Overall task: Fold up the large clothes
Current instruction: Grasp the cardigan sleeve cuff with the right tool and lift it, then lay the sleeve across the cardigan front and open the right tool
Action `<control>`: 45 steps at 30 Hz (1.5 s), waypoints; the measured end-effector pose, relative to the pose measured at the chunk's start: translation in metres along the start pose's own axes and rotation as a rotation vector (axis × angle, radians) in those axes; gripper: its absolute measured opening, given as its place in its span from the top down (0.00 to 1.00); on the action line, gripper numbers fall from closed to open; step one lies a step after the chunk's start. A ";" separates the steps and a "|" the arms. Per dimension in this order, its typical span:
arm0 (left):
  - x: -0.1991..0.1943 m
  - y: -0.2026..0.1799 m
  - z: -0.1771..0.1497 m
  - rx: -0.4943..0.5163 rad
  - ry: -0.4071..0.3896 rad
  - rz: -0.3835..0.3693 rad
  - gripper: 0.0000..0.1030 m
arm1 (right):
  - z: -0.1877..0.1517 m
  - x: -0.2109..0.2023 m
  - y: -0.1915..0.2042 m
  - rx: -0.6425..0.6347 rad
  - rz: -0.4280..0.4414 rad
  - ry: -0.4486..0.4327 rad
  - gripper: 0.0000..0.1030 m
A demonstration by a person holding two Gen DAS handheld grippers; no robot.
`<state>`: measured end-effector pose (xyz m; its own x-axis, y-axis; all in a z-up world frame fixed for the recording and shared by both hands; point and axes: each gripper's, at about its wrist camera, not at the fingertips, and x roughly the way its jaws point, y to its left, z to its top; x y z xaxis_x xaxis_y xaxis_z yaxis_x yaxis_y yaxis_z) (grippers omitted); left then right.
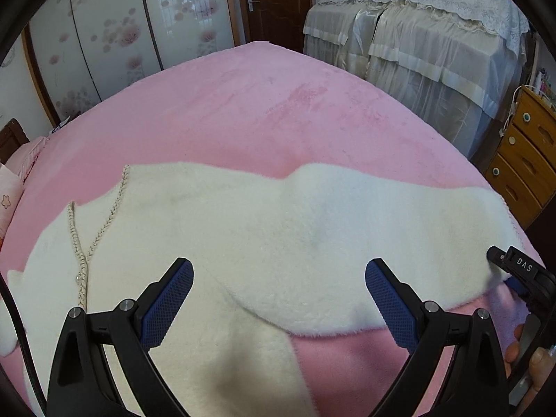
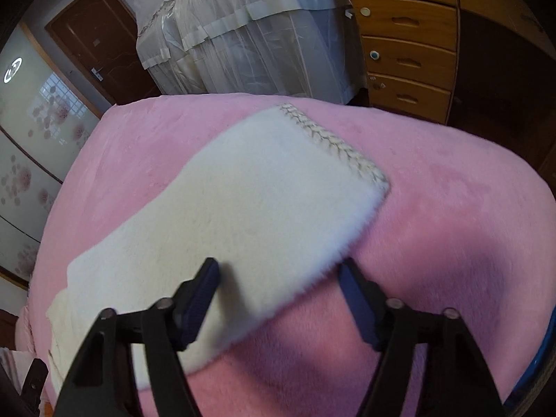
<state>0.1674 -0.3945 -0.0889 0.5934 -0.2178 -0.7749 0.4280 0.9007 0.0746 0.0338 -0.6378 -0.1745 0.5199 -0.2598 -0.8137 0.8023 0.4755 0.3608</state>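
Observation:
A white fluffy garment (image 1: 243, 229) with braided trim (image 1: 78, 243) lies spread on the pink bed (image 1: 264, 111). My left gripper (image 1: 278, 292) is open and empty, hovering over the garment's body near its lower edge. The right gripper shows at the far right of the left wrist view (image 1: 514, 271), at the sleeve end. In the right wrist view the sleeve (image 2: 243, 208) with a braided cuff (image 2: 333, 146) lies flat on the bed (image 2: 451, 226). My right gripper (image 2: 278, 278) is open, its jaws standing either side of the sleeve's near edge, holding nothing.
A wooden chest of drawers (image 2: 410, 41) stands right of the bed. A second bed with white lace covers (image 1: 417, 45) stands beyond. A wardrobe with flowered sliding doors (image 1: 121, 34) and a brown door (image 1: 278, 0) are at the back. Pink pillows (image 1: 14, 187) lie at the left.

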 end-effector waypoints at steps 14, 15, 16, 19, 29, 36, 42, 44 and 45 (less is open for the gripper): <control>-0.016 0.060 -0.011 -0.091 0.074 0.002 0.07 | 0.003 -0.084 0.067 -0.170 0.174 -0.183 0.91; -0.023 0.071 -0.014 -0.104 0.065 0.005 0.07 | 0.000 -0.095 0.079 -0.202 0.196 -0.199 0.91; -0.029 0.081 -0.017 -0.114 0.058 0.008 0.07 | -0.005 -0.106 0.093 -0.239 0.225 -0.213 0.91; -0.047 0.116 -0.028 -0.147 0.043 0.026 0.07 | -0.026 -0.135 0.139 -0.362 0.299 -0.244 0.91; -0.082 0.245 -0.087 -0.301 0.020 0.143 0.07 | -0.137 -0.149 0.257 -0.708 0.462 -0.136 0.91; -0.067 0.286 -0.133 -0.362 0.100 0.134 0.07 | -0.251 -0.074 0.286 -0.929 0.305 0.119 0.82; -0.059 0.290 -0.147 -0.379 0.120 0.085 0.07 | -0.272 -0.082 0.275 -0.987 0.285 0.115 0.51; -0.058 0.290 -0.145 -0.381 0.117 0.069 0.07 | -0.275 -0.093 0.270 -1.017 0.285 0.099 0.47; -0.058 0.288 -0.144 -0.380 0.116 0.063 0.07 | -0.278 -0.097 0.270 -1.027 0.288 0.093 0.47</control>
<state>0.1584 -0.0681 -0.1127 0.5204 -0.1331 -0.8435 0.0972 0.9906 -0.0963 0.1182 -0.2506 -0.1247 0.5914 0.0192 -0.8062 -0.0008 0.9997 0.0232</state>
